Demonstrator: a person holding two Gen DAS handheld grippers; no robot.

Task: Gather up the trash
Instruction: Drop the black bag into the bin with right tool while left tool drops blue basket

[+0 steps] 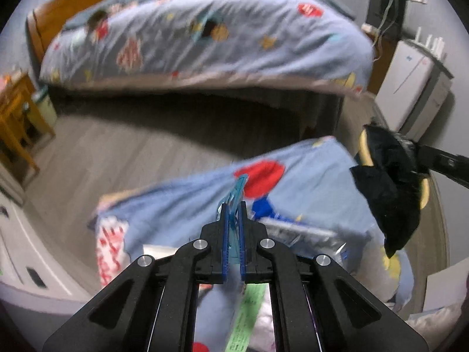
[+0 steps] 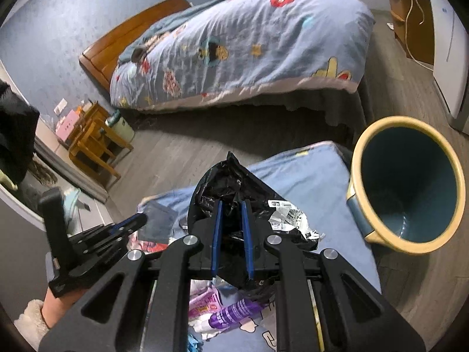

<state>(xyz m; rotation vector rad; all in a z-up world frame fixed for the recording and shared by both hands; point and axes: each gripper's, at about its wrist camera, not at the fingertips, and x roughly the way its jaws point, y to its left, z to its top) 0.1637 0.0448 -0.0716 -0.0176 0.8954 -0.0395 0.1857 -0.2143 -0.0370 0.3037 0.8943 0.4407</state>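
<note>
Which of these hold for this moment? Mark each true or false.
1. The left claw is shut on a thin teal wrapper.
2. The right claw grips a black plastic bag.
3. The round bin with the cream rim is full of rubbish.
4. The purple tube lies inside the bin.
1. True: the left claw is closed on the thin teal wrapper.
2. True: the right claw pinches the crumpled black plastic bag.
3. False: the round teal bin with the cream rim shows a bare inside.
4. False: the purple tube lies on the blue patterned bedsheet, among other wrappers.
</note>
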